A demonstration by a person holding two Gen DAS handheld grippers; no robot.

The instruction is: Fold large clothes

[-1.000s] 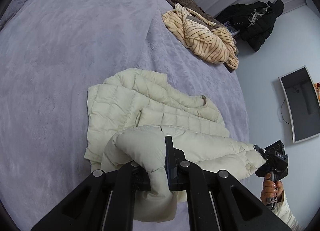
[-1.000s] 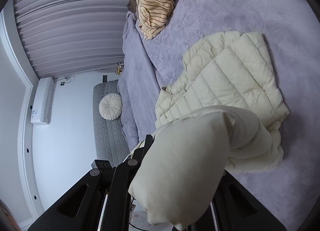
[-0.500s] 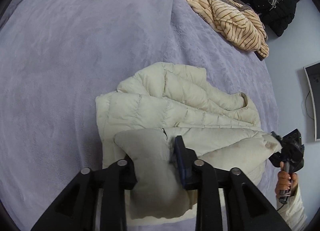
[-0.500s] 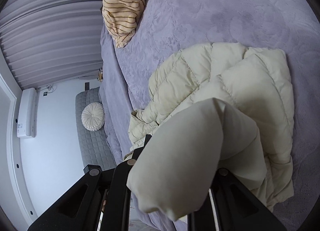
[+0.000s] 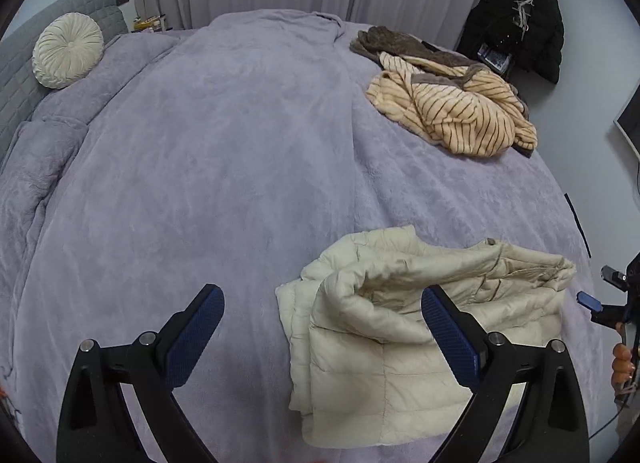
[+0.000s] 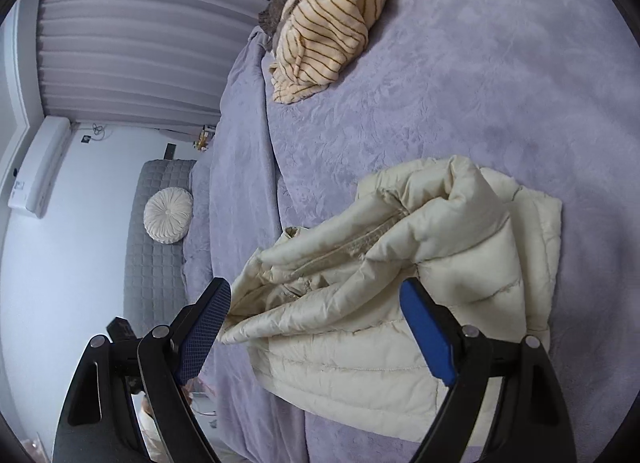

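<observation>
A cream puffer jacket (image 5: 380, 343) lies folded in a loose heap on the lavender bed cover (image 5: 220, 163), near the bed's front right edge. My left gripper (image 5: 320, 293) hovers above its left side; the jaws are opening wide and the blue pads touch nothing. In the right wrist view the jacket (image 6: 460, 255) lies just beyond my right gripper (image 6: 316, 287), whose jaws are also opening with no fabric pinched. That right gripper (image 5: 600, 303), held by a hand (image 5: 622, 359), shows at the left view's far right edge.
A beige striped garment (image 5: 452, 115) lies crumpled over a brown one (image 5: 400, 47) at the far right of the bed. A black coat (image 5: 524, 11) hangs by the wall. A round cream cushion (image 5: 68, 49) leans on the grey headboard (image 6: 160, 263).
Both grippers were shut on the jacket's folded-over part and have let it go, their jaws now spread wide. Both pulled up and back; the jacket rests on the bed.
</observation>
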